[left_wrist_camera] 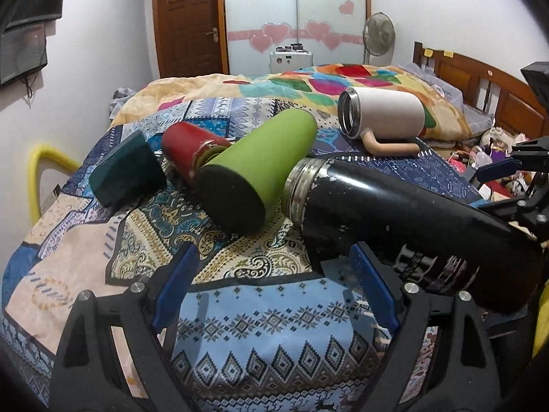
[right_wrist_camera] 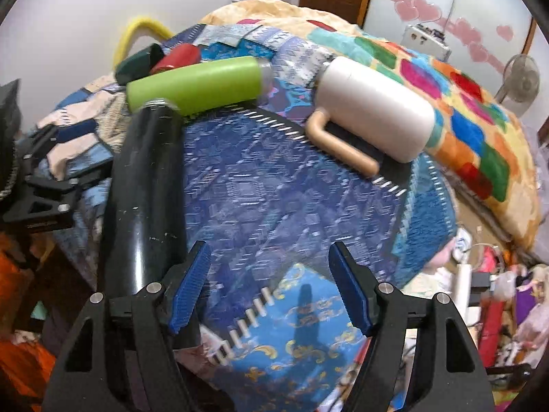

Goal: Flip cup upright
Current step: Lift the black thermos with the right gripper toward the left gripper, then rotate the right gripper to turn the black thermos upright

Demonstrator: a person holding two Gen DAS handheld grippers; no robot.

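Several cups lie on their sides on a patterned bedspread. A long black flask lies nearest, its steel mouth pointing left; in the right wrist view the black flask runs along the left. A green bottle, a red cup, a dark green cup and a white mug with a tan handle lie behind. My left gripper is open, just short of the flask. My right gripper is open and empty, with the flask beside its left finger.
The white mug lies at the far right on the bed in the right wrist view, the green bottle at the far left. A colourful blanket is bunched behind. A wooden headboard and floor clutter lie to the right.
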